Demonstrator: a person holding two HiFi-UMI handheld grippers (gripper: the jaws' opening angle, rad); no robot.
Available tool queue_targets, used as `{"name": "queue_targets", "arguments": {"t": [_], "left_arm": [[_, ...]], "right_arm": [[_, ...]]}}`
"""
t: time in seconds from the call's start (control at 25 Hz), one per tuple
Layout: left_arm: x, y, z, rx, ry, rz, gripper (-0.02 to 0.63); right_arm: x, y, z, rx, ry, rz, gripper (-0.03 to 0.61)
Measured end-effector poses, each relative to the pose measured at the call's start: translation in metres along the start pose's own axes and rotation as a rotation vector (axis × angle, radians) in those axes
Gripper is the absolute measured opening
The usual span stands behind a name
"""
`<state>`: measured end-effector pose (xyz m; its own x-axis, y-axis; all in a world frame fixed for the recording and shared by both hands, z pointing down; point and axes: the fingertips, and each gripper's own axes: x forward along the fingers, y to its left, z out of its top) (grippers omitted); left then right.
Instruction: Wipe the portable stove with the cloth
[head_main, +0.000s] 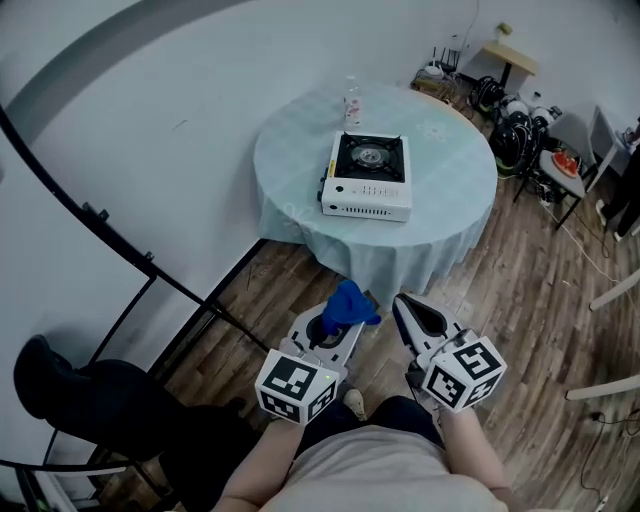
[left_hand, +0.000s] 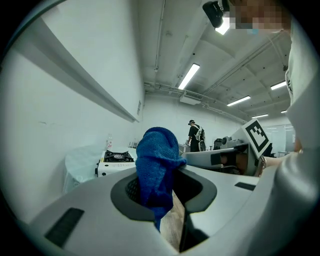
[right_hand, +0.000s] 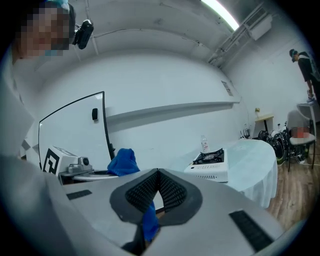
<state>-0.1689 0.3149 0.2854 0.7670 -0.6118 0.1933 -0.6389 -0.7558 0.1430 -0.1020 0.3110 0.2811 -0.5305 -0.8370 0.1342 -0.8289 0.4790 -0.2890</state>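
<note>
Head view, cloth (head_main: 348, 303) gripped, bottle (head_main: 351, 100) bhd stove (head_main: 368, 175)

left gripper (head_main: 340, 322): held low before the torso, pointed forward, jaws clamped on the blue cloth (head_main: 349, 302) | right gripper (head_main: 402, 303): held just beside it at like height, jaws pressed together tip to tip, nothing gripped | forearms (head_main: 470, 452): kept close in at the body, marker cubes (head_main: 295, 387) turned upward

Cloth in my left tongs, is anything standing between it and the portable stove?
Nothing visible does. The cloth, clamped in the left tongs, faces open floor up to the table; the portable stove sits near its front edge, the bottle behind it.
</note>
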Motion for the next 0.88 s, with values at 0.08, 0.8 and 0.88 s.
{"name": "queue_targets", "arguments": {"t": [0.08,0.8,0.88], "left_arm": [[0.007,0.011,-0.001,-0.002,0.011,-0.002,0.112],[0.120,0.110,0.026,-0.035,0.009,0.058,0.112],[0.140,0.123,0.033,-0.034,0.012,0.060,0.112]], "right_arm": [[0.010,-0.009,0.000,0.003,0.015,-0.014,0.021],[0.126,-0.117,0.033,0.013,-0.012,-0.010,0.021],[0.144,-0.132,0.042,0.007,-0.012,0.004,0.021]]}}
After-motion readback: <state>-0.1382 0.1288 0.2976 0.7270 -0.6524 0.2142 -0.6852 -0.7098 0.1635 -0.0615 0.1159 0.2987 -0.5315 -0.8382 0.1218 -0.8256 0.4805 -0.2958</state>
